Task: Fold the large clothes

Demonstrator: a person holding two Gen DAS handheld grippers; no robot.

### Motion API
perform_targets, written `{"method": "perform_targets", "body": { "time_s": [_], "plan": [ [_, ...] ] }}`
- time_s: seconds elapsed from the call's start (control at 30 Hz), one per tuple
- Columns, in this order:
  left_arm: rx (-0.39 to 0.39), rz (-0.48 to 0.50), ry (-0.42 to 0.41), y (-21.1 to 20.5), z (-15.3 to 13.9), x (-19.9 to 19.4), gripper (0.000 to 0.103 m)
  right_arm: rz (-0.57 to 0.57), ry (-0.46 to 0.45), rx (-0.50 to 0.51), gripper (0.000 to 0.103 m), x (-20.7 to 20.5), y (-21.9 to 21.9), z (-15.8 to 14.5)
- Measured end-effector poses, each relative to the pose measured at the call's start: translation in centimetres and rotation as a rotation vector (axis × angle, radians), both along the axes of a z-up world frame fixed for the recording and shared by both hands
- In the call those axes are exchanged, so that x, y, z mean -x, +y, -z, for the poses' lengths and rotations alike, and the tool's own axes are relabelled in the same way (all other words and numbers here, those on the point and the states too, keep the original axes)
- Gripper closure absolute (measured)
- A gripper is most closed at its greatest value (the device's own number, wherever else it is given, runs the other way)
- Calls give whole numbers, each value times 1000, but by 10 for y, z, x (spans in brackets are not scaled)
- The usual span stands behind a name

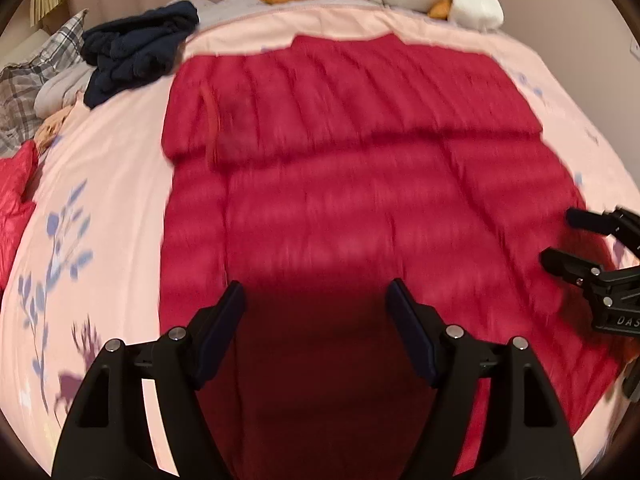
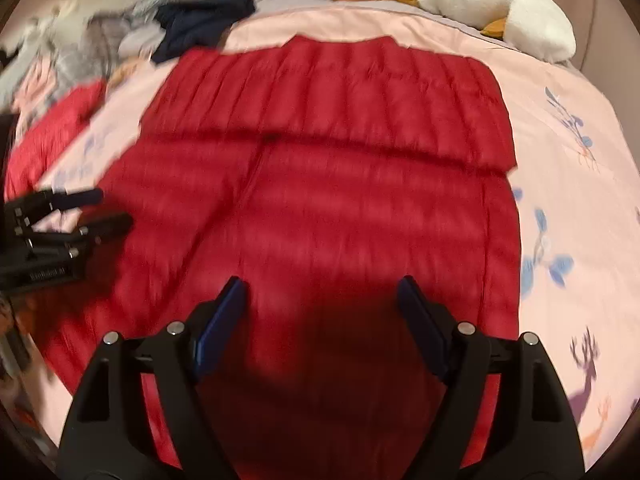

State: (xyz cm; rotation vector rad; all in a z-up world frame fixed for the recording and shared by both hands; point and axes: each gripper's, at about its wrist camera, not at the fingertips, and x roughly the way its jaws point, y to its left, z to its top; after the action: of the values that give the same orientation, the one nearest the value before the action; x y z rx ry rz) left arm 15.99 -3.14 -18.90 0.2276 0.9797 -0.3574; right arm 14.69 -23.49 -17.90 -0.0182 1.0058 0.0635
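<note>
From your left wrist view, your left tongs (image 1: 316, 300) gape wide and grip nothing, poised over the near end of the red quilted jacket (image 1: 344, 184). The jacket lies flat on the pink bed cover (image 1: 108, 184), its long axis running straight away from you, with a folded band across its far part. Your right tongs (image 1: 560, 236) show at the right edge, parted and empty.

From your right wrist view, your right tongs (image 2: 322, 298) stand wide apart above the jacket (image 2: 340, 184), holding nothing. Your left tongs (image 2: 110, 210) sit at the left, also spread.
</note>
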Motion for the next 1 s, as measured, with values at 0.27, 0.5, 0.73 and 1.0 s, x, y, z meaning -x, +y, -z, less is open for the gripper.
{"method": "perform_targets", "body": {
  "time_s": [0.27,0.5,0.73,1.0],
  "plan": [
    [21,-23,9,28,4,40,28,63,-4,15,23,55,-24,2],
    [84,-115,14,67,-11,57,20,140,1,-7,23,85,-51,-4],
    [248,-250,122,131,-6,72,18,277,-9,-185,17,120,-96,-13],
    [428,-230,222,139,12,78,14,321,26,-458,14,129,-116,5]
  ]
}}
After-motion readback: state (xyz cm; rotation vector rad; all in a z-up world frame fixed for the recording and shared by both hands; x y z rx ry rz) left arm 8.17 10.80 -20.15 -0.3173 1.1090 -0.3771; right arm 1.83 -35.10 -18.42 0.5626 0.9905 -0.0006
